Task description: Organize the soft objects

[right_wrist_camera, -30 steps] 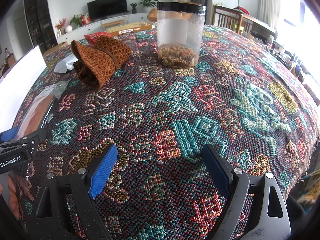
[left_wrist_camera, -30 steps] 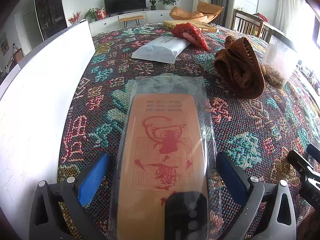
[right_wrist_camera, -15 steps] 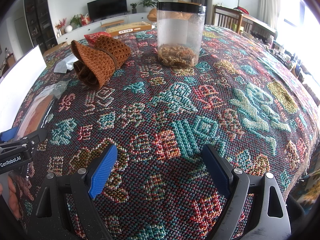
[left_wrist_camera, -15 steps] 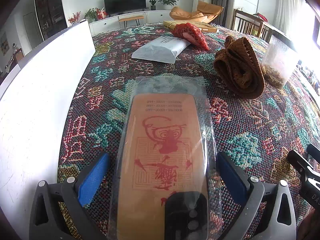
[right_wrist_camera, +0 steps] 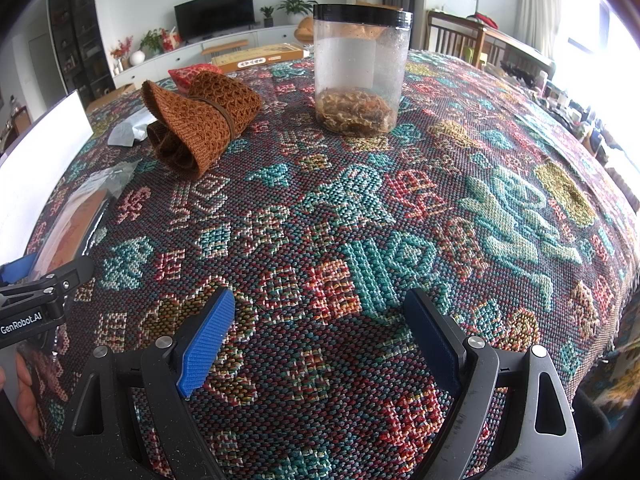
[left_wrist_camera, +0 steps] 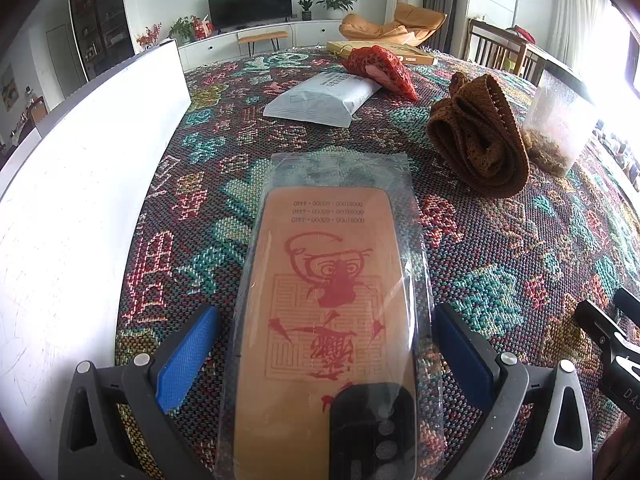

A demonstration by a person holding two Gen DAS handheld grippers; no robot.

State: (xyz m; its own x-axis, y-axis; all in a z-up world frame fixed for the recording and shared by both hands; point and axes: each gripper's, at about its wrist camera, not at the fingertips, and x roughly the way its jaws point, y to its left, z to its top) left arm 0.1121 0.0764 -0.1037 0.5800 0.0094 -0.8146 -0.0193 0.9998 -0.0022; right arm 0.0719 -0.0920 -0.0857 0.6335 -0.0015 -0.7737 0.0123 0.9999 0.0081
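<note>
A flat orange packet (left_wrist_camera: 332,264) with a red print, in a clear plastic sleeve, lies on the patterned tablecloth. My left gripper (left_wrist_camera: 324,312) is open, one blue pad on each side of the packet and neither touching it. A folded brown knitted piece (left_wrist_camera: 480,140) lies further off to the right, also seen in the right wrist view (right_wrist_camera: 200,120). Behind it lie a white soft pouch (left_wrist_camera: 324,98) and a red knitted item (left_wrist_camera: 380,66). My right gripper (right_wrist_camera: 320,300) is open over bare cloth, holding nothing.
A clear plastic jar (right_wrist_camera: 360,68) with a black lid and dried bits stands beyond the brown piece. A white board (left_wrist_camera: 80,160) stands along the table's left side. A flat yellow box (left_wrist_camera: 412,54) lies at the far edge. Chairs stand at the right.
</note>
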